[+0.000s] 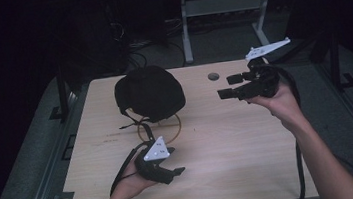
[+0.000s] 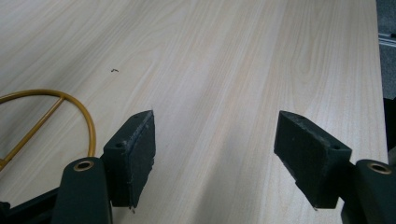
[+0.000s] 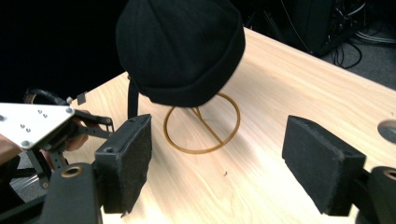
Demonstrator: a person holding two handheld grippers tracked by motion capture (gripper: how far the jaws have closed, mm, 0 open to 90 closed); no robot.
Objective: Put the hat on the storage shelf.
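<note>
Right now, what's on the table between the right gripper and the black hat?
Nothing: in the high view, bare tabletop separates the right gripper from the hat. The right gripper view shows the same bare stretch.

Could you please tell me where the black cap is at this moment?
In the high view the black cap sits on a gold wire stand at the table's far left, beyond the left tool.

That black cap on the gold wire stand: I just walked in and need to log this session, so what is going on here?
A person at a light wooden table holds a claw in each hand. A black fabric cap sits on a gold wire stand with a ring base. Neither claw touches it. The left claw hangs open near the stand's base, empty. The right claw, also open and empty, is raised at the table's right side and points toward the cap.
</note>
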